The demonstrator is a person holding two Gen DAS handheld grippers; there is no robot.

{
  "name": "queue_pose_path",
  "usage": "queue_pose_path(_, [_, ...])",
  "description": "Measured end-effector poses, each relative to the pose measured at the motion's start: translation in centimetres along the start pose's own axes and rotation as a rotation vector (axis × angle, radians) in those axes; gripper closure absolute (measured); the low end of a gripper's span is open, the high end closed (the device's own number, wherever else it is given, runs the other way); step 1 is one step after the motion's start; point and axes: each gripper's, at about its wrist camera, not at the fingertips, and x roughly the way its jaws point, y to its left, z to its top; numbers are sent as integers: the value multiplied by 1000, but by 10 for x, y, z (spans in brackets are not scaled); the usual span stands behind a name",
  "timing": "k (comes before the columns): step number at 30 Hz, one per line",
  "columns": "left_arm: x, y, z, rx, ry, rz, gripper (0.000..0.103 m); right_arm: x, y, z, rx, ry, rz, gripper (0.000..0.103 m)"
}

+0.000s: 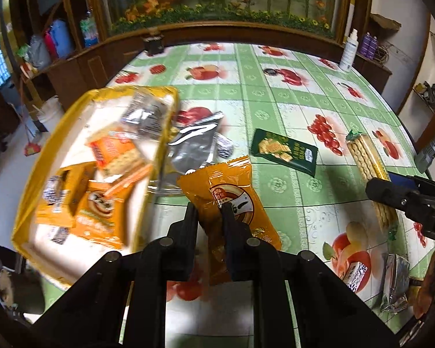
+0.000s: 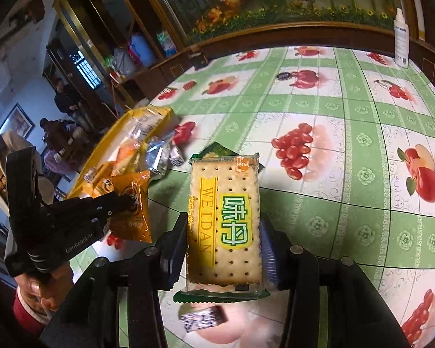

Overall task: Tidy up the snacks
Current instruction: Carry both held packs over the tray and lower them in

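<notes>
Pinched low between the black fingers of the left tool point(image 1: 208, 211), an orange snack packet point(image 1: 232, 200) hangs clear of the tabletop point(image 1: 275, 92); the jaws are almost fully together, flattening the soft wrapper near its lower half. That narrow grip suits a limp pouch, which would slip out of a looser one. Just to the left of it sits the yellow-rimmed tray point(image 1: 29, 203), already carrying several orange packets, a cracker pack and dark-wrapped sweets, so it reads as the collecting place, and the held packet is probably headed there. A silver foil pouch point(image 1: 188, 148) lies against the tray's right edge, half off it, not yet sorted. Further right on the tabletop rest a dark green biscuit pack point(image 1: 285, 152) and, well apart from the tray, more small wrapped items near the table's front edge.

At the right, the right tool point(image 2: 223, 237) stands about half open because its load is wide: a flat cracker pack point(image 2: 226, 217) in clear film with green ends, held by its long sides, the pads pressing both edges. Gripping across the width keeps the stiff stack level and the label facing up. It is lifted off the tabletop, with a small dark-patterned sweet point(image 2: 201, 322) lying below it. Both packs look ready to travel toward the tray, the left one first since it is nearer.
</notes>
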Motion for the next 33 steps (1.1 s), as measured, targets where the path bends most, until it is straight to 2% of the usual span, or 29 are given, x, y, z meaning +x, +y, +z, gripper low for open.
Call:
queue_pose_path(6, [-18, 20, -6, -25, -69, 109, 90, -1, 21, 2, -5, -13, 59, 56])
queue_pose_path(10, [-26, 37, -8, -50, -100, 146, 90, 4, 41, 1, -24, -10, 81, 56])
queue_pose_path(22, [-29, 81, -10, -126, -118, 197, 90, 28, 99, 11, -81, 1, 144, 56])
queue_pose_path(33, [-29, 106, -9, -165, -131, 232, 90, 44, 120, 19, -57, 4, 205, 56])
